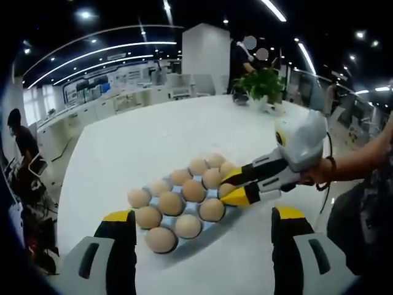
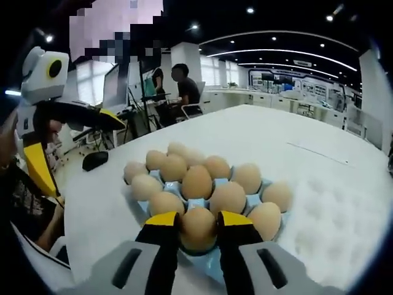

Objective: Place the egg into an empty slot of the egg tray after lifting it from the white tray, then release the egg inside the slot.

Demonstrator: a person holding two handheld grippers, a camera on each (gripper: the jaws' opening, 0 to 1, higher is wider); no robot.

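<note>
At the bottom centre of the right gripper view, our right gripper (image 2: 198, 232) closed its jaws around an egg (image 2: 198, 228) sitting upright in the near edge of the egg tray (image 2: 212, 264), while our left gripper (image 1: 199, 226) hung open, farther off.

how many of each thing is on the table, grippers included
eggs: 14
egg tray: 1
potted plant: 1
grippers: 2, the left gripper open and the right gripper closed around one egg
total: 18
</note>
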